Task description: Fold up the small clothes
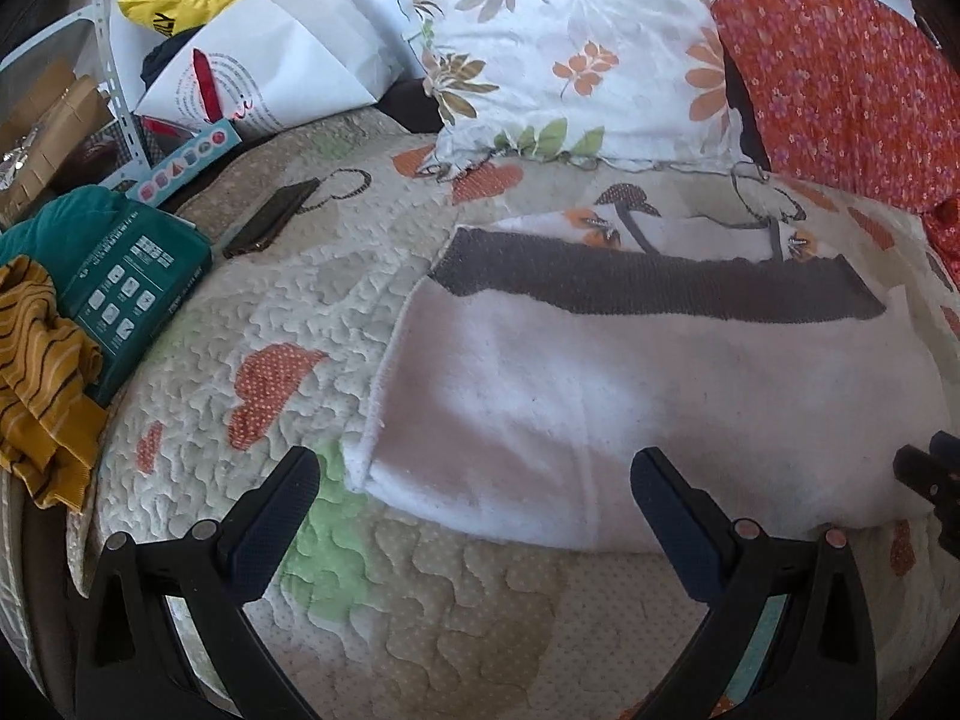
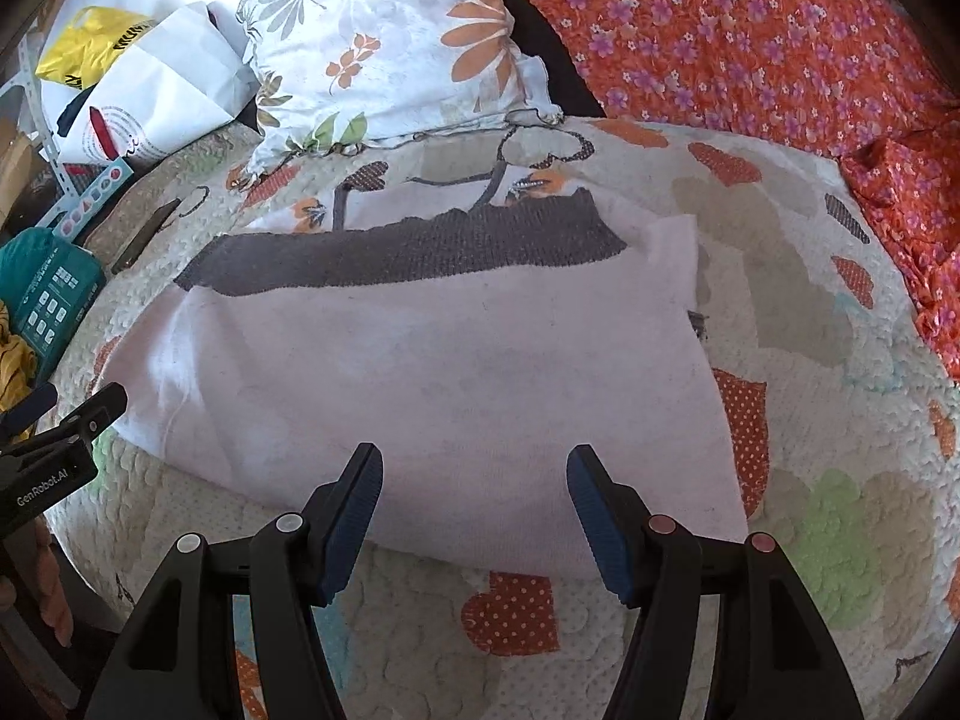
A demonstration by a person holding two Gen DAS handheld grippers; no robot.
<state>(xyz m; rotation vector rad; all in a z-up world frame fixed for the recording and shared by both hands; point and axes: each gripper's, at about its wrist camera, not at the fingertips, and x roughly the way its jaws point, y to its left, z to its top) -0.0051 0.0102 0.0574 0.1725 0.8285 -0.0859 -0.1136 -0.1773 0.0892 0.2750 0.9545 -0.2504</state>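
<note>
white garment (image 1: 630,396) w/ grey band, lying folded flat on quilt (image 1: 288,276) | L gripper (image 1: 474,480) spread wide, empty | R gripper (image 2: 474,474) agape, empty | looks ~part-folded, more folds likely left; mustard striped cloth (image 1: 36,372) unfolded

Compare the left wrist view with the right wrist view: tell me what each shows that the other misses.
Only the left wrist view shows most of the mustard striped garment at the quilt's left edge. Only the right wrist view shows the wide spread of orange floral fabric and the sweater's right edge. Both share the folded white sweater with its grey band, the floral pillow, and the open left gripper and right gripper.
</note>
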